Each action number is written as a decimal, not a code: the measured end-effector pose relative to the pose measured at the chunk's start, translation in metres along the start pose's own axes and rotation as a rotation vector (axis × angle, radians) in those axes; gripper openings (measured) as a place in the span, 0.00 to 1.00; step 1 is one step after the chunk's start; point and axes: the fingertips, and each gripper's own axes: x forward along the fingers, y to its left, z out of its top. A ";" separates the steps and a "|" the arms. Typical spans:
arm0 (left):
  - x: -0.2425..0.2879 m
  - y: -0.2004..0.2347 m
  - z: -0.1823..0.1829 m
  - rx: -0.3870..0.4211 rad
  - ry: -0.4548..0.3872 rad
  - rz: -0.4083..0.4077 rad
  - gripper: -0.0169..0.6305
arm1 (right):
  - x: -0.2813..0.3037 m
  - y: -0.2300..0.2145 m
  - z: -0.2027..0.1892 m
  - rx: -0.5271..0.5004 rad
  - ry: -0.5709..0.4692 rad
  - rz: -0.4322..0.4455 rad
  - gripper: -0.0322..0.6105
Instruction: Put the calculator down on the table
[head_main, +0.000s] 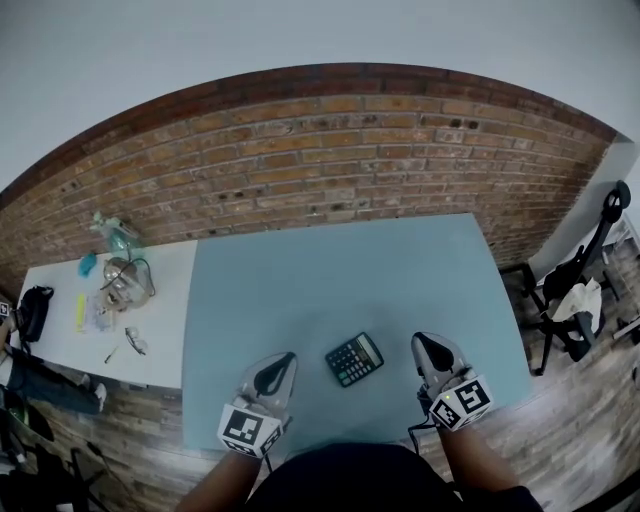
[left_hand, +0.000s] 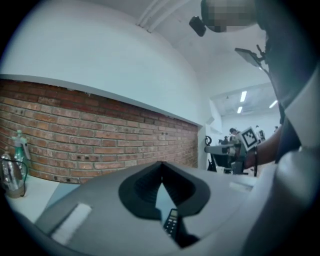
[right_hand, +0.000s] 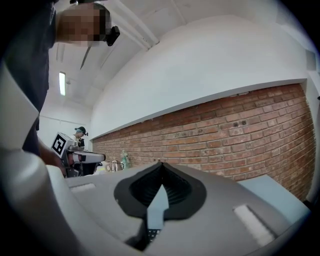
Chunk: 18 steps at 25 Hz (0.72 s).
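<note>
- Calculator (head_main: 354, 360): it lies flat with its keys up on the blue-grey desk (head_main: 340, 270), near the front edge. It sits between the two tools and touches neither, so the put-down looks done.
- Far left: a white side desk (head_main: 170, 300) carries a bottle (head_main: 115, 235) and some small clutter. It is well apart from the calculator and seems to play no part in the task.
- Left tool (head_main: 283, 362): it is clenched, with the tips meeting and nothing between them. It hovers level just left of the calculator, probably only as the idle hand.
- Right tool (head_main: 426, 346): it is also clenched and empty, held level just right of the calculator and clear of it. Its own view shows only a corner of the keypad below the closed tips, which suggests it is done with the calculator.
- Far right: a dark chair (head_main: 585, 270) stands off the desk, beside the brick wall (head_main: 330, 160), out of the way.
</note>
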 end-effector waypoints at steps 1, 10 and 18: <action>-0.002 0.001 0.001 0.001 -0.010 0.007 0.02 | 0.000 0.002 -0.002 -0.001 0.003 0.004 0.05; -0.003 0.003 0.001 0.004 0.004 -0.001 0.02 | 0.003 0.003 0.001 0.054 -0.032 -0.008 0.05; -0.007 0.008 0.010 -0.017 -0.008 0.009 0.02 | 0.018 0.007 -0.001 0.042 -0.031 -0.006 0.05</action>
